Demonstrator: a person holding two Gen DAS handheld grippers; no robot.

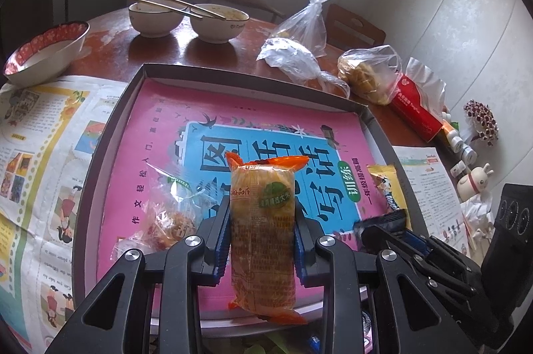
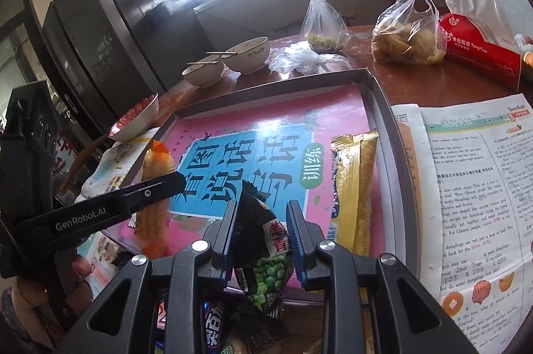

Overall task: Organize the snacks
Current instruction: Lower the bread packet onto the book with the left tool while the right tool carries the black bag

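Two snacks already lie in the shallow dark cardboard tray (image 1: pixel 110 134): a yellow wrapped bar (image 2: pixel 353 187) along its right edge and a clear-wrapped pastry (image 1: pixel 166 217) near its left. Left gripper (image 1: pixel 263 240) pinches an orange-wrapped rice cake (image 1: pixel 263 230) over the tray's near edge; right gripper (image 2: pixel 261 240) pinches a black green-pea packet (image 2: pixel 266 257). More packets (image 2: pixel 213 330) wait below the near edge, so sorting looks roughly half done.

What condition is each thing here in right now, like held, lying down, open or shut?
Left gripper: shut on orange snack pack.
Orange snack pack: held over tray.
Right gripper: shut on green pea packet.
Green pea packet: held.
Yellow snack bar: lying in tray.
Tray: open.
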